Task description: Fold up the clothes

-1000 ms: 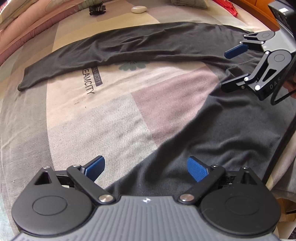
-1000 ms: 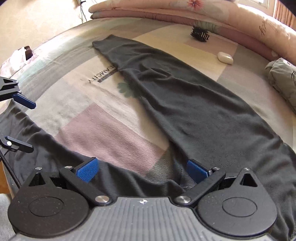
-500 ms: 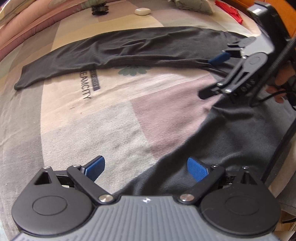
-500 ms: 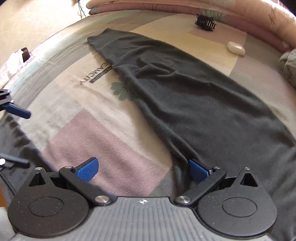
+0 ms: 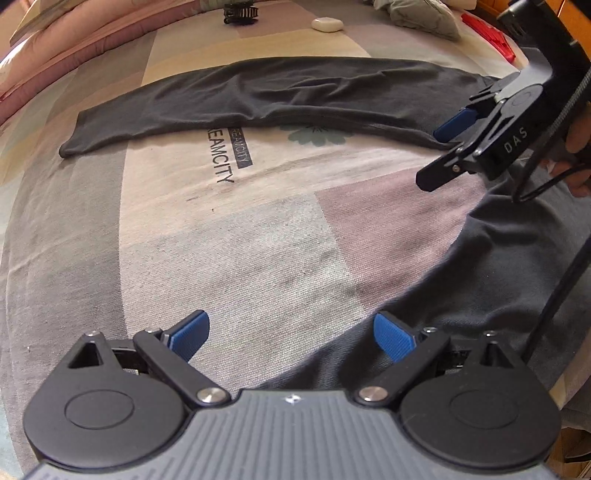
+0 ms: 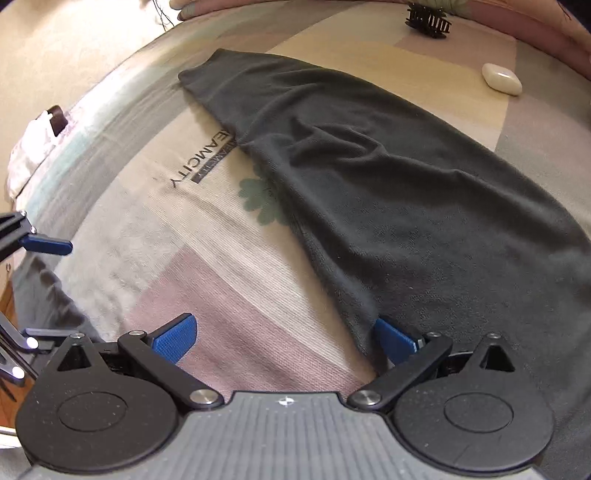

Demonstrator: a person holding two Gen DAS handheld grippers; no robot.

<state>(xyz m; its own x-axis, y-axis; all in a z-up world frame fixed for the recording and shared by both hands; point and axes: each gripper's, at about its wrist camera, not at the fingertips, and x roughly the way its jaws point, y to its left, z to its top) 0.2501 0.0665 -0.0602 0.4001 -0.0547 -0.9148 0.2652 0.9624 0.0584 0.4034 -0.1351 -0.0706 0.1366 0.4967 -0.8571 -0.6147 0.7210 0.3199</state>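
On the bed (image 5: 258,236), your dark trousers (image 5: 295,92) lie spread over the patchwork cover, one leg stretched long and flat across the far side, its cuff end pointing toward the left in the left wrist view. A second part of the dark cloth (image 5: 517,266) runs down the right side and under the right pad of your left tool (image 5: 291,334).

Your left tool stands wide, its blue pads well apart and holding nothing. The left pad is over bare cover, the right pad over the dark cloth.

Your right tool (image 6: 286,339) is also wide and holds nothing. Its right pad sits just at the near edge of the trouser leg (image 6: 406,206), where the cloth narrows to a fold; whether it touches the cloth you cannot tell. Its left pad is over the pink patch of the cover. From the left wrist view you see the same tool (image 5: 448,147) low over the bed at the right, fingers spread, with your hand (image 5: 576,147) behind it on the grip.

Printed lettering (image 5: 225,155) and a flower mark (image 5: 317,134) on the cover lie just beside the leg's near edge. Beyond the leg rest a black hair clip (image 6: 428,20) and a small white case (image 6: 502,79), both apart from the trousers. A grey bundle (image 5: 417,14) sits at the far right.
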